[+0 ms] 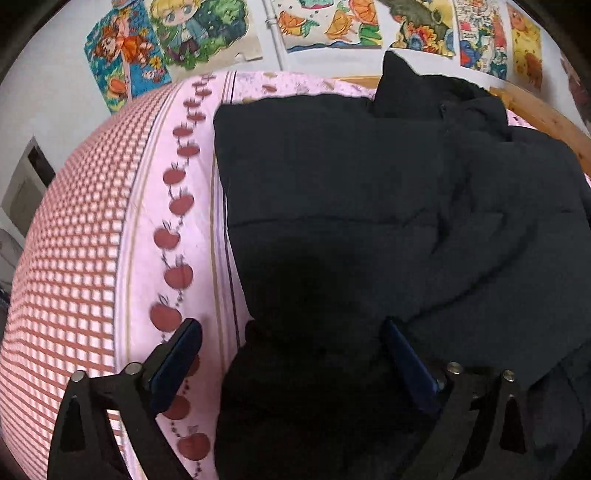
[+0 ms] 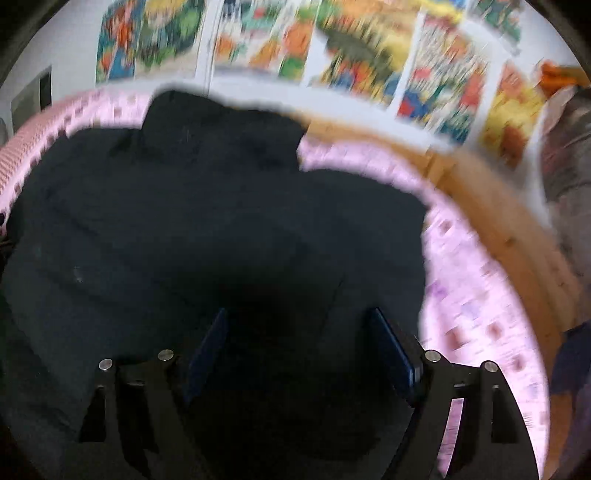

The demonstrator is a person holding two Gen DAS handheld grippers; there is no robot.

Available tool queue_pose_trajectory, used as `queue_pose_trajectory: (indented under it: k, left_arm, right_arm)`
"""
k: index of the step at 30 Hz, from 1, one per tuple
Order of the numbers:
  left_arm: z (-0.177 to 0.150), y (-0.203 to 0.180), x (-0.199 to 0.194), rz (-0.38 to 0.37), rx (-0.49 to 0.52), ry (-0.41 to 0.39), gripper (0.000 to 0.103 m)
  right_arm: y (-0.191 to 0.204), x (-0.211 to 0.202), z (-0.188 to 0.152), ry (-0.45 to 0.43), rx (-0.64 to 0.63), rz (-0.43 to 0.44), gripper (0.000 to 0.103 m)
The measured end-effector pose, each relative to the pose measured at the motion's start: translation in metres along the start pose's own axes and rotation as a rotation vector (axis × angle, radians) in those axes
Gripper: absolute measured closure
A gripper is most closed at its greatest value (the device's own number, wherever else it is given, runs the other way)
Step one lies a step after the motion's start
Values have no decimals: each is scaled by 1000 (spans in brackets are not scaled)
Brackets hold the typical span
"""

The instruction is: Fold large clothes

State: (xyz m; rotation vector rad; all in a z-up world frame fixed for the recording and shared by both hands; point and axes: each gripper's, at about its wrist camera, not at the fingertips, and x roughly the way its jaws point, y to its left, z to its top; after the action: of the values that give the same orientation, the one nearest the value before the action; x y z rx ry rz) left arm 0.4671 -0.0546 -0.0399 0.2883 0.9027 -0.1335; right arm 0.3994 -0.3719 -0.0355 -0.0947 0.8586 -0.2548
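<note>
A large black padded jacket (image 1: 351, 206) lies spread on a pink bed sheet (image 1: 147, 192). Its hood end points at the far wall. My left gripper (image 1: 291, 328) is open over the jacket's near left edge, with a bunched fold of black cloth between the spread blue fingers (image 1: 177, 362); the jaws are wide apart and not pinching it. In the blurred right wrist view the same jacket (image 2: 207, 221) fills the frame. My right gripper (image 2: 299, 317) is open above the jacket's near part, with dark cloth under both fingers (image 2: 391, 350).
The sheet has a red check border (image 1: 66, 258) and a row of red apples. A wooden bed frame (image 2: 491, 221) runs along the right side. Colourful cartoon posters (image 1: 332, 22) cover the white wall behind the bed. Pink sheet (image 2: 476, 295) shows right of the jacket.
</note>
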Motion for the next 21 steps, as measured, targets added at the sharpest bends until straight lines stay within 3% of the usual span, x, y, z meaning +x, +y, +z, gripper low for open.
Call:
queue_pose_trajectory:
  k: [3,5,7,15,18,21]
  left_arm:
    - [-7,3,10,-41,-44,15,0]
    - [-10,5,14,-69,-69,27,0]
    - [-12,4,15,-69,-73,25,0]
    - [-15,-8,11,-33,-48,15,0]
    - [-6,-14,-2,35,-9,-8,0]
    - [-5,-28,-37,110,56,-102,0]
  right_arm:
    - [-10,14,-8,18,65,35,10]
    - [-20,25,-16,39,128,101,6]
    - [-23,30,-21,49,150,130,5]
    - [-13,19,-30,8,131,79,4]
    - [-11,9,-30,-14,114,54,4]
    - [-8,-22,-23,-86,81,40,4]
